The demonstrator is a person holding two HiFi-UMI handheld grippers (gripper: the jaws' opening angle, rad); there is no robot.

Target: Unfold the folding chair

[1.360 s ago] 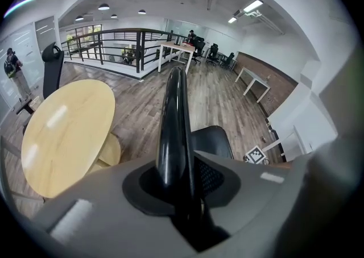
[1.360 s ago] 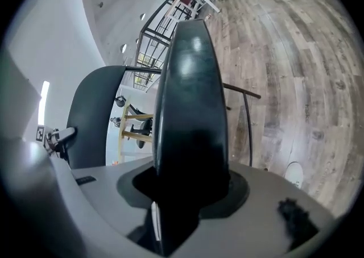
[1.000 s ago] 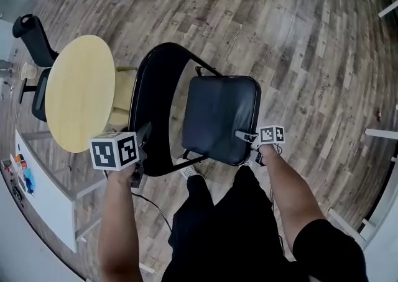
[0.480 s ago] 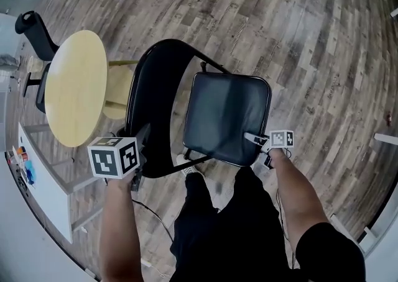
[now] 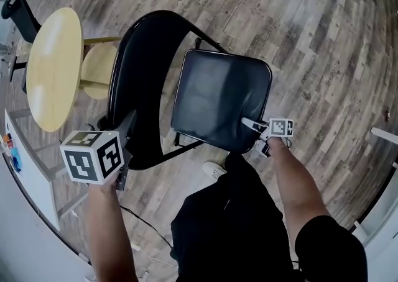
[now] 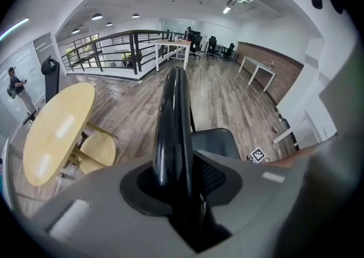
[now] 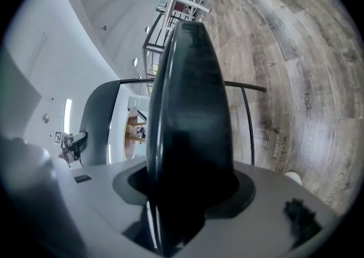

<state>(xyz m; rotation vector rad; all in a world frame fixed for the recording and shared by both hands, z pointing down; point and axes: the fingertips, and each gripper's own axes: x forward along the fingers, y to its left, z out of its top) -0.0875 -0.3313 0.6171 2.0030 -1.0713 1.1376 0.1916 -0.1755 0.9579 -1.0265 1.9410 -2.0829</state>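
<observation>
Head view: folding chair (image 5: 208,113) stands on the wood floor (image 5: 311,38) directly in front of the person, backrest (image 5: 134,88) toward the round table (image 5: 53,69) and stool (image 5: 99,69), seat (image 5: 227,82) facing up and looking close to level, so the unfolding is judged nearly done. Left gripper (image 5: 130,120) sits on the top rim of the backrest. In its own view the black rim runs straight up between the jaws, which are about half spread and closed onto it; they have just been opening a little. Right gripper (image 5: 247,123) is on the near right corner of the seat. In its view the padded edge fills most of the gap between widely spread jaws that bear on it, and these too have just been opening. Risks from here: the seat edge is rounded and padded, so a widening claw could slide off the corner before the seat reaches its stop and let it tip back up. Pressing down at one corner only could rack the frame or skid the legs on the smooth boards. The person's shoe (image 5: 214,170) lies just beside the rear legs — a skid would catch it. The backrest stands near the stool; a push that way could knock it.
</observation>
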